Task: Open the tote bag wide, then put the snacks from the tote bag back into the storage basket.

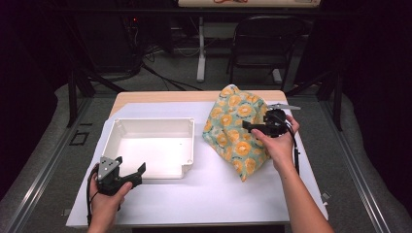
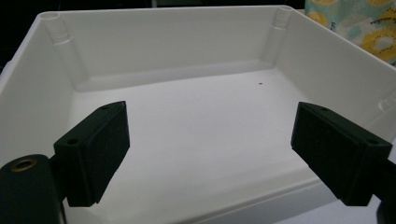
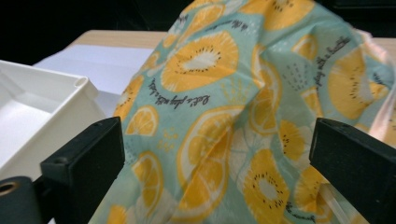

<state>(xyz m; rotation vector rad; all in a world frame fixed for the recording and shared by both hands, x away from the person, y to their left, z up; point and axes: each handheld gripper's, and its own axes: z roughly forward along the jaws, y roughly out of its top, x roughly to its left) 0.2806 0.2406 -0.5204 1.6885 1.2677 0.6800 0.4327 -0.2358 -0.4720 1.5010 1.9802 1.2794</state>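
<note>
A soft bag point(image 1: 232, 127) printed with yellow fruit slices on teal stands on the table right of centre. My right gripper point(image 1: 248, 127) is at its right side, jaws pointing left into the cloth. In the right gripper view the bag point(image 3: 224, 107) bulges just ahead of the right gripper point(image 3: 215, 172), whose jaws stand wide apart without pressing on it. An empty white tray point(image 1: 153, 121) sits left of the bag. My left gripper point(image 1: 137, 174) hovers at the tray's near edge. In the left gripper view this gripper point(image 2: 210, 154) is open over the tray point(image 2: 177, 42), with nothing between its jaws.
A white sheet point(image 1: 218, 194) covers most of the wooden table point(image 1: 160, 96). A corner of the bag point(image 2: 359, 23) shows past the tray's right wall. A black folding chair point(image 1: 267, 43) and cables on the floor lie beyond the far edge. The tray's rim point(image 3: 81, 86) lies left of the bag.
</note>
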